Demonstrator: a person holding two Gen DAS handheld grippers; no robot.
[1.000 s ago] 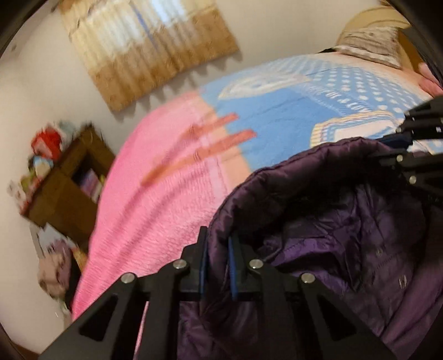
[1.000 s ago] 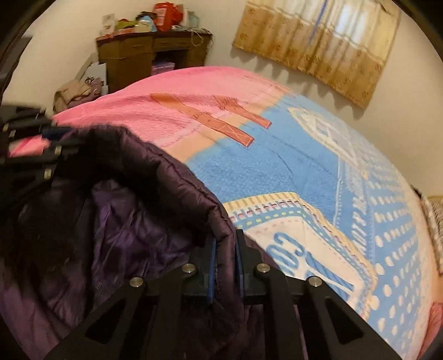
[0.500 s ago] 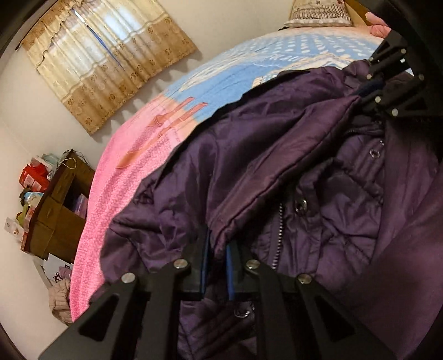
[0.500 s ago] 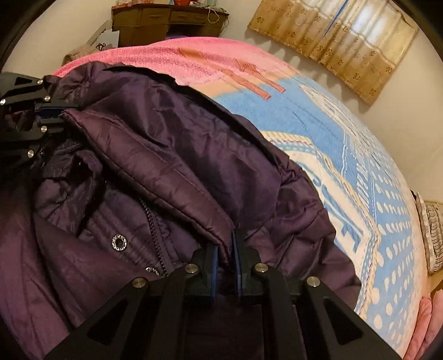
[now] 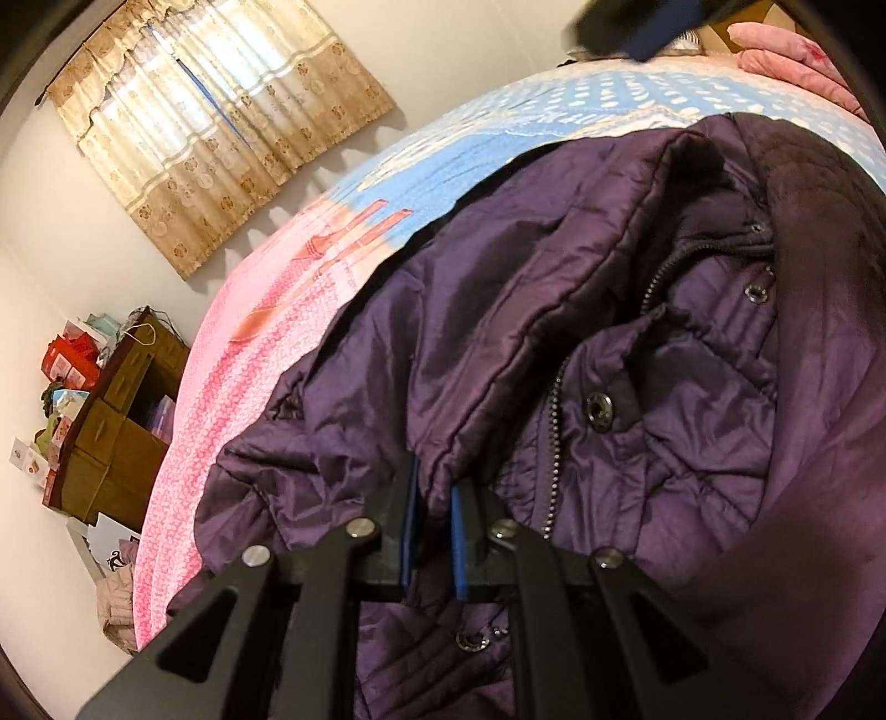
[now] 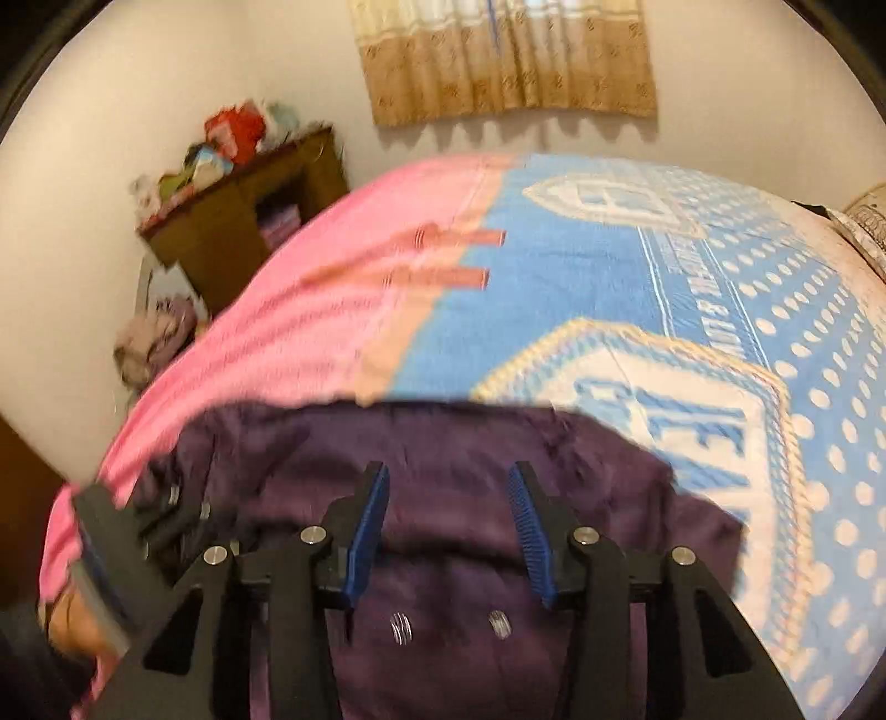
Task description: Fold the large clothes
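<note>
Two claws work over one purple quilted jacket [image 5: 554, 343] that lies spread on the bed [image 5: 266, 354], across its pink and blue blanket. In the left wrist view the left claw [image 5: 432, 498] sits at 6 o'clock, its blue-padded fingers [image 5: 411, 498] pinched together on a folded edge of the jacket. The jacket's zipper [image 5: 554, 443] and a metal snap [image 5: 599, 409] lie just to the claw's 2 o'clock. A blurred dark shape at 1 o'clock, at the top edge, is the right claw [image 5: 637, 27], raised clear of the cloth.

In the right wrist view the right claw [image 6: 449, 487] stands apart; its jaws have just been opening, and no fabric is between the blue pads [image 6: 368, 526]. The jacket [image 6: 443, 443] lies below it, filling the frame from 5 to 8 o'clock, blurred. The left claw [image 6: 160, 515] shows at 8 o'clock on the jacket's edge, beside a hand [image 6: 72, 620].

A wooden cabinet [image 6: 238, 221] with clutter on top stands at 10 o'clock by the wall, and a tan curtain [image 6: 509, 61] hangs at 12 o'clock.
</note>
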